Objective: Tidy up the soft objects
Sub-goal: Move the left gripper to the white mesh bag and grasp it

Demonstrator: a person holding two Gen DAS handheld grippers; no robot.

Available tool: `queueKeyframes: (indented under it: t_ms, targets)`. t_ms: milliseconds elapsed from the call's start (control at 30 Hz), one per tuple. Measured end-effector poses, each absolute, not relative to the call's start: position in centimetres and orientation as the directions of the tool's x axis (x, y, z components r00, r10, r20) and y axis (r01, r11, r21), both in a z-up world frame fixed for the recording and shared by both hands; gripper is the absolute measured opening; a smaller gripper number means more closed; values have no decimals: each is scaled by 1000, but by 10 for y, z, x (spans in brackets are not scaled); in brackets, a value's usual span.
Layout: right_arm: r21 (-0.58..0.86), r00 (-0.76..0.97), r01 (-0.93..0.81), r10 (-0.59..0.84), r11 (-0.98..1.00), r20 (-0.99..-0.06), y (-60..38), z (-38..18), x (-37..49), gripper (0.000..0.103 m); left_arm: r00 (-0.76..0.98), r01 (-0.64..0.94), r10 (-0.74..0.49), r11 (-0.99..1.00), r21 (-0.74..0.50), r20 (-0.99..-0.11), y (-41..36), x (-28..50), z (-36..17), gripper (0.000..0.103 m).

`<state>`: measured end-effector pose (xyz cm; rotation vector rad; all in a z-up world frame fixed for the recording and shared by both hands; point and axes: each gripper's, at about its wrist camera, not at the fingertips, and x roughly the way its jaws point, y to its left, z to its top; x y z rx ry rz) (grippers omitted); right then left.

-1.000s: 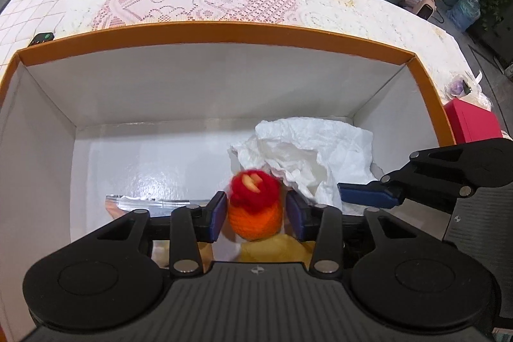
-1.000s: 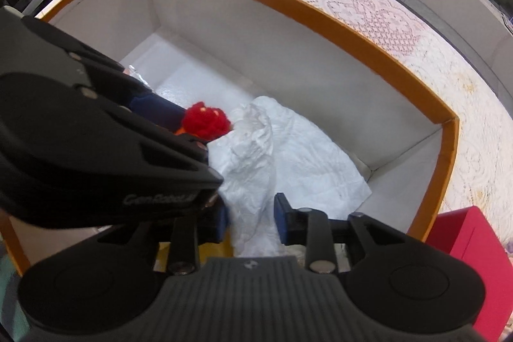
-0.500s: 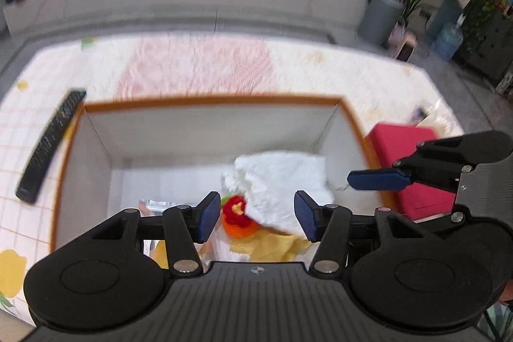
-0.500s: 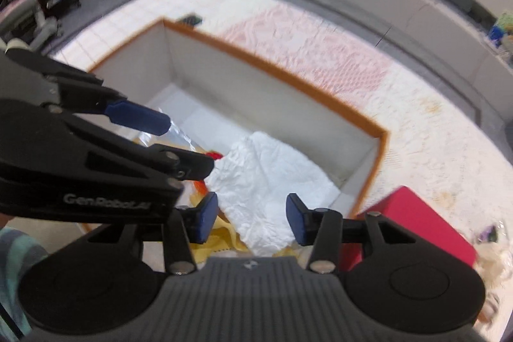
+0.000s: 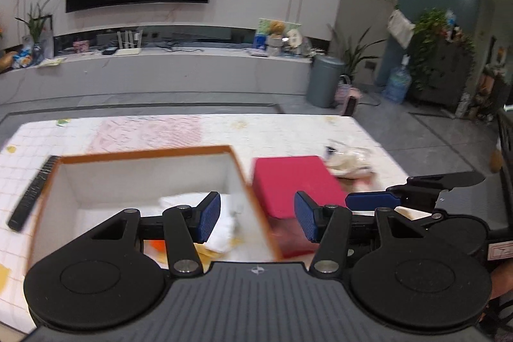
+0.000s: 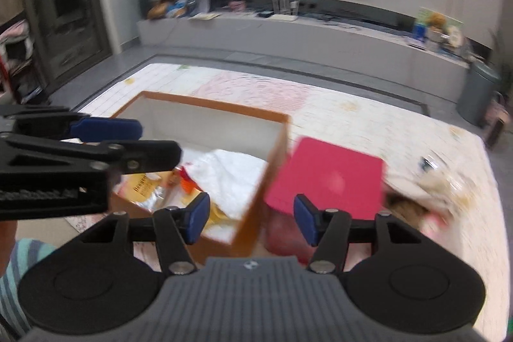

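A: Both sets of jaws stand partly open and empty; the left gripper (image 5: 257,217) has stopped widening, the right gripper (image 6: 250,217) has just been opening.

B: And the soft things?

A: The white cloth (image 6: 231,175) and the orange knitted toy (image 6: 186,181) lie inside the orange-rimmed box (image 6: 224,111). A loose heap (image 6: 426,191), blurred, lies beyond the red case (image 6: 330,178) beside the box.

B: Handling?

A: Probably light and limp. Pinch a bunched fold, not a flat edge.

Dim indoor ceiling light, motion blur, fisheye bending at edges.
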<state>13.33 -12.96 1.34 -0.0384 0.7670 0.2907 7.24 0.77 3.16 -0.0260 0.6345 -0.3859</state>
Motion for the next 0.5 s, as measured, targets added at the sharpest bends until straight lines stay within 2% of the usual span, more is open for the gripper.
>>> queueKeyframes:
  t_ms: [233,500]
  targets:
    - [91,717,-119,149,989,-681,-185,3,86,60,693,418,-426,895,-159,-582,-33,55,11,63]
    - [97,687,91,8,991,-727,-254,-26,57,62,633,538,-475,838,-94,-611,-93,54,-2,64]
